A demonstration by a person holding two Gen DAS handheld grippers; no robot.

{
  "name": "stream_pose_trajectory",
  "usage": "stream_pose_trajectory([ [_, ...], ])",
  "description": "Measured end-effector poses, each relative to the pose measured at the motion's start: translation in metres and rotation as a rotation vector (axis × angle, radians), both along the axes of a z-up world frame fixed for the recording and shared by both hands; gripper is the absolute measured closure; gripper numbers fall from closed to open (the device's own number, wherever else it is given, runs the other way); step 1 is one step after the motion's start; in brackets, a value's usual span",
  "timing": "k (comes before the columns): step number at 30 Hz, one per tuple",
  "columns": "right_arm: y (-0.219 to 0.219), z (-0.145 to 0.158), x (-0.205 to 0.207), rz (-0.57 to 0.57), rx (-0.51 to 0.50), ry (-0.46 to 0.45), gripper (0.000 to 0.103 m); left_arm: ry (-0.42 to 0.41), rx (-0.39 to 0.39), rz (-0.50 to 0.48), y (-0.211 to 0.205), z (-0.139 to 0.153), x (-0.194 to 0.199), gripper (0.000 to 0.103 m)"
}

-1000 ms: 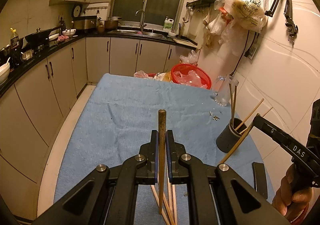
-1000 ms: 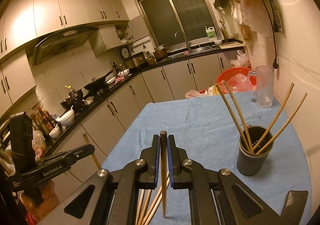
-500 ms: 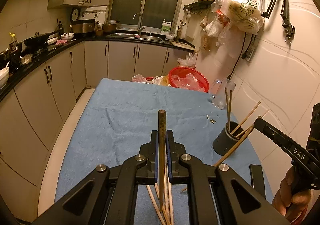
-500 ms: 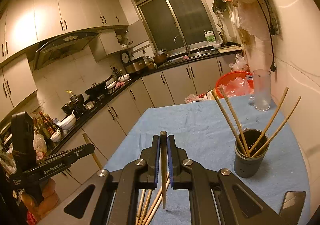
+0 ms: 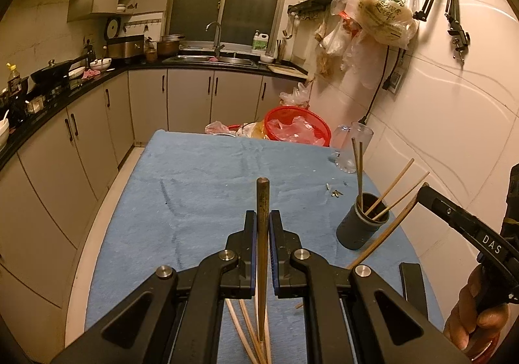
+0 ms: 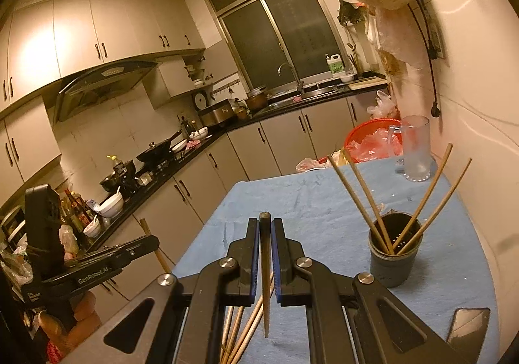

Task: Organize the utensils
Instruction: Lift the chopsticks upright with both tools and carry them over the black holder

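My left gripper (image 5: 262,218) is shut on a dark wooden chopstick (image 5: 262,234) held upright above the blue cloth. My right gripper (image 6: 265,224) is shut on another chopstick (image 6: 265,270), also upright. A grey cup holder (image 5: 361,224) with several chopsticks leaning in it stands at the right; it also shows in the right wrist view (image 6: 394,258). Loose chopsticks (image 5: 249,331) lie on the cloth under both grippers, also seen in the right wrist view (image 6: 246,328). The right gripper with its chopstick appears at the right edge of the left view (image 5: 418,193).
A blue cloth (image 5: 201,176) covers the table. A glass mug (image 6: 416,150) and a red basket (image 5: 296,125) stand at the far end. A dark phone (image 6: 467,325) lies at the near right. Kitchen counters run along the left; the wall is close on the right.
Both grippers have drawn back and risen a little with their chopsticks, so the cup holder sits lower and farther off in both views. Both grips are unchanged.
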State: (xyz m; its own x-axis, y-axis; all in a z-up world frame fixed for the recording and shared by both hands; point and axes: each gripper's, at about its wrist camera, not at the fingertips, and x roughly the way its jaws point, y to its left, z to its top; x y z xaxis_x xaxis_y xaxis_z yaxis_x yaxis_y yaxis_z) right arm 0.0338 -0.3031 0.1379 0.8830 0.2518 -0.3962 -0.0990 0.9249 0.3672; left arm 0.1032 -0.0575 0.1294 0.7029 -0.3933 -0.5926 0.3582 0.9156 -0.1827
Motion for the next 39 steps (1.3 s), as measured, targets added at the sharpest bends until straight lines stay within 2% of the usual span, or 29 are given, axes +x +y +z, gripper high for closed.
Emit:
stream_pose_trajectory([
  [39,-0.088,0.017,-0.04,-0.131,0.088,-0.067,0.095,-0.032,0.096,-0.157,-0.105,0.023,-0.011,0.095],
])
